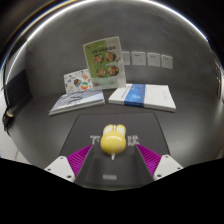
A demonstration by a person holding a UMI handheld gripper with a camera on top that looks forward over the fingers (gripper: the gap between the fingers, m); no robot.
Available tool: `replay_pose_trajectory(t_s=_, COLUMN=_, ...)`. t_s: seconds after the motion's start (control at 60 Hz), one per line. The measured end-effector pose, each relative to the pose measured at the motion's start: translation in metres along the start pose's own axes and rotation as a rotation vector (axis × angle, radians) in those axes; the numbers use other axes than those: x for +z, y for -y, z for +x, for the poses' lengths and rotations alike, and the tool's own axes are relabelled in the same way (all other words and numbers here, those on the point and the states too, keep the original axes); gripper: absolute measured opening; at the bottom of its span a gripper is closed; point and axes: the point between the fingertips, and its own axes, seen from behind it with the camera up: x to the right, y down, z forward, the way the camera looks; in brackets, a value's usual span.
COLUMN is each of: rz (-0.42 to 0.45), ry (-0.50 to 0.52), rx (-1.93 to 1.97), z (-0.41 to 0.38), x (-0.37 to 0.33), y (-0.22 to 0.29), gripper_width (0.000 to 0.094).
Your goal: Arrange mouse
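A small yellow mouse (111, 140) rests on a black mouse mat (88, 135) with pale lettering, on a grey table. My gripper (112, 166) is open. Its magenta pads stand wide apart, the left fingertip (76, 160) and the right one (148, 160) each well clear of the mouse. The mouse sits between the fingertips and slightly ahead of them, with a gap at either side. The near end of the mat runs down between the fingers.
Beyond the mat a flat booklet (75, 103) lies to the left and a white and blue box (140, 95) to the right. Two leaflets with food pictures (103, 62) stand against the wall behind. Wall sockets (150, 59) are at the back right.
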Motion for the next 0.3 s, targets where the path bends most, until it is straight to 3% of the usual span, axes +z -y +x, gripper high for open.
replay_pose_trajectory(t_s=0.3, rz=0.141, ry=-0.103, rx=0.162, z=0.061, x=-0.149, y=-0.071, gripper_width=0.0835)
